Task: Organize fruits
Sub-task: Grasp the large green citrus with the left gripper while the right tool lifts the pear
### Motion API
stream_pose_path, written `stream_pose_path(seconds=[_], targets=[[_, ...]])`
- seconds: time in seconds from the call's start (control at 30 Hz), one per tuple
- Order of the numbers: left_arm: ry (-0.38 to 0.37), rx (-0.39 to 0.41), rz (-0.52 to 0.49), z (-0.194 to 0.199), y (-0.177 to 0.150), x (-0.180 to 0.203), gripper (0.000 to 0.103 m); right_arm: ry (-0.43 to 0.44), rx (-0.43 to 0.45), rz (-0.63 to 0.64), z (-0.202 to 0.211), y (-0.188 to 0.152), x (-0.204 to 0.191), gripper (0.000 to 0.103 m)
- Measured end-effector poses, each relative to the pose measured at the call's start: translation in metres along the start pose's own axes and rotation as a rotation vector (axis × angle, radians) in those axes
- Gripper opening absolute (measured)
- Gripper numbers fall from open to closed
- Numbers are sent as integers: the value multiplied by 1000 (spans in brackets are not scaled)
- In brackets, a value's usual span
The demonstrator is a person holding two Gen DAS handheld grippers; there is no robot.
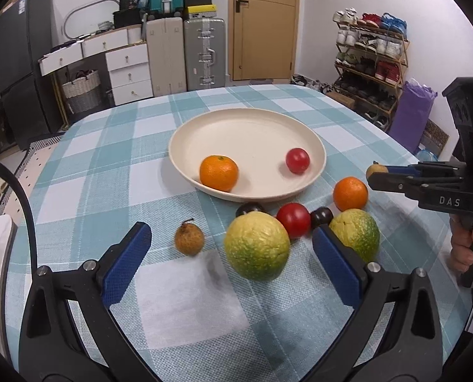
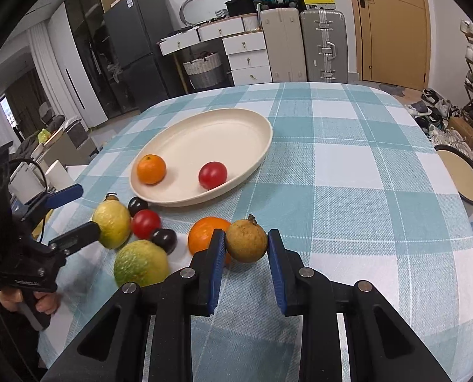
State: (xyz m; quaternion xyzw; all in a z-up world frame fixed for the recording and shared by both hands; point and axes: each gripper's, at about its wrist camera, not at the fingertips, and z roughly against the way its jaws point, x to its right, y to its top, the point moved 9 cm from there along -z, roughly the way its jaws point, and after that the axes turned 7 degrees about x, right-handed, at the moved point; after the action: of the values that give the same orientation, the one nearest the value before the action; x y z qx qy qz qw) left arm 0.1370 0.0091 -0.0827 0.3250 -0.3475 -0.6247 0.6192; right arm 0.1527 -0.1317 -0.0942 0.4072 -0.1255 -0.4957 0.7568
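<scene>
Left gripper (image 1: 230, 248): jaws wide apart, holding nothing, near the big yellow-green fruit (image 1: 257, 245).
Right gripper (image 2: 246, 254): pads around the brown fruit (image 2: 246, 241); grip uncertain.
Plate (image 1: 204, 127): holds an orange (image 1: 219, 173) and a tomato (image 1: 297, 160).

orange on cloth (image 2: 204, 234): right part hidden behind a blue finger pad (image 2: 218, 267).
dark plum (image 1: 250, 208): lower half hidden by yellow-green fruit (image 1: 257, 245).

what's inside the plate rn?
Inside the cream plate: one orange near the front rim and one red tomato to its right. Both views show the rest of the plate bare; only the spots under the two fruits are hidden.
</scene>
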Motion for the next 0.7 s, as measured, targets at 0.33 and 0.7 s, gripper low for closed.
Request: stream_pose_path(seconds=[0.33, 0.7], targets=[[-98, -73, 17, -8, -12, 17, 69, 22, 14, -4, 11, -3, -7, 28], [-85, -134, 35, -21, -20, 15, 45, 35, 21, 27, 13, 0, -17, 27]])
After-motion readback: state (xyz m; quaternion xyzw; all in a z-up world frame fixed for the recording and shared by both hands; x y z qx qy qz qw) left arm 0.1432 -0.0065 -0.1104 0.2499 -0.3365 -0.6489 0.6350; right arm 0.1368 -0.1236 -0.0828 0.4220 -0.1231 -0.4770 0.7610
